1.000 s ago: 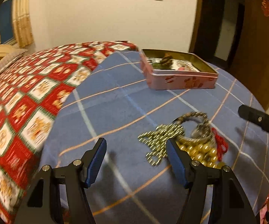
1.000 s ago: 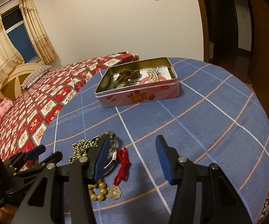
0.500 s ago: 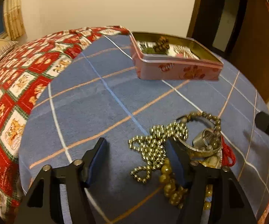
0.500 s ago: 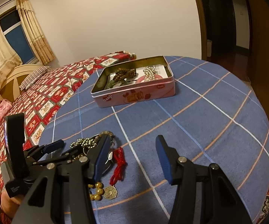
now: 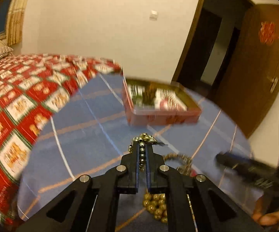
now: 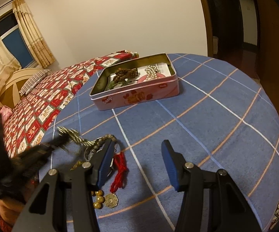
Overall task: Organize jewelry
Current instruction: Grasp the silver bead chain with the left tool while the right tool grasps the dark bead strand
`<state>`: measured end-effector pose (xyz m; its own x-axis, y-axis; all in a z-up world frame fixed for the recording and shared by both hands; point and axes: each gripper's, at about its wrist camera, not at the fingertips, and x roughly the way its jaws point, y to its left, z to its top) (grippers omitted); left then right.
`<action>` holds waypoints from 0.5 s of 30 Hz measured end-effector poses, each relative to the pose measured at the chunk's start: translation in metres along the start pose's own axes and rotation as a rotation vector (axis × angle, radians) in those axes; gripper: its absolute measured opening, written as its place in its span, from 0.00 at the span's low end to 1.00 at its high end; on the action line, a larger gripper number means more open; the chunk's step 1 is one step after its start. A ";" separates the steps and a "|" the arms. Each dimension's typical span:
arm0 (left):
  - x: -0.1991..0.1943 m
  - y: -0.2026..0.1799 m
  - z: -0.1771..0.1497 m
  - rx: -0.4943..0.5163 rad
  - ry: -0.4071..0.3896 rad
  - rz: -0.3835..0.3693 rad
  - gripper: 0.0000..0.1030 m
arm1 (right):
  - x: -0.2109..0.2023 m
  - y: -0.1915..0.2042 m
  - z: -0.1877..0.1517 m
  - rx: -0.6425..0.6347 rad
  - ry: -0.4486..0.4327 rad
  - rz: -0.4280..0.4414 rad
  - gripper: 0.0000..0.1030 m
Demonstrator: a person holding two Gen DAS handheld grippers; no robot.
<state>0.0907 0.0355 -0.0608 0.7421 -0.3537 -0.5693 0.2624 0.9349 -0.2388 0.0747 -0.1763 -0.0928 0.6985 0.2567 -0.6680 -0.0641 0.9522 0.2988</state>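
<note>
My left gripper point(image 5: 142, 147) is shut on a chain of small brass beads point(image 5: 141, 154), which runs up between its blue pads and bunches past the tips. In the right wrist view that gripper point(image 6: 42, 150) is a dark blur at the left, and the chain point(image 6: 71, 133) hangs off its tip above the cloth. Under it lies the rest of the pile: large gold beads point(image 5: 156, 206), a dark bead bracelet point(image 6: 102, 139), a red tassel point(image 6: 120, 170) and an octagonal pendant point(image 6: 110, 201). My right gripper point(image 6: 137, 144) stands open just right of the pile, holding nothing.
An open pink tin point(image 6: 135, 94) sits further back on the blue checked cloth point(image 6: 207, 116), with a brown bead bracelet point(image 6: 125, 73) and pearls point(image 6: 151, 72) inside. A red patterned bedspread point(image 6: 38, 104) lies to the left. The round edge drops off at the right, near a dark wooden door point(image 5: 255, 67).
My left gripper's jaws went from wide apart to closed on the brass bead chain and then rose, pulling the chain up from the pile. The right gripper has stayed in place.
</note>
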 end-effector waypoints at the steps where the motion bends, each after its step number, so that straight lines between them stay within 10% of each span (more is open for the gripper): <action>1: -0.008 0.001 0.005 -0.002 -0.023 -0.004 0.04 | 0.001 0.001 0.000 -0.004 0.005 0.002 0.49; 15: -0.033 0.012 0.015 -0.019 -0.070 0.033 0.04 | 0.053 0.036 0.012 -0.116 0.111 0.026 0.47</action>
<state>0.0786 0.0587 -0.0334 0.7915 -0.3190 -0.5213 0.2256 0.9452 -0.2358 0.1177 -0.1300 -0.1094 0.6129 0.2918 -0.7343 -0.1671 0.9562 0.2405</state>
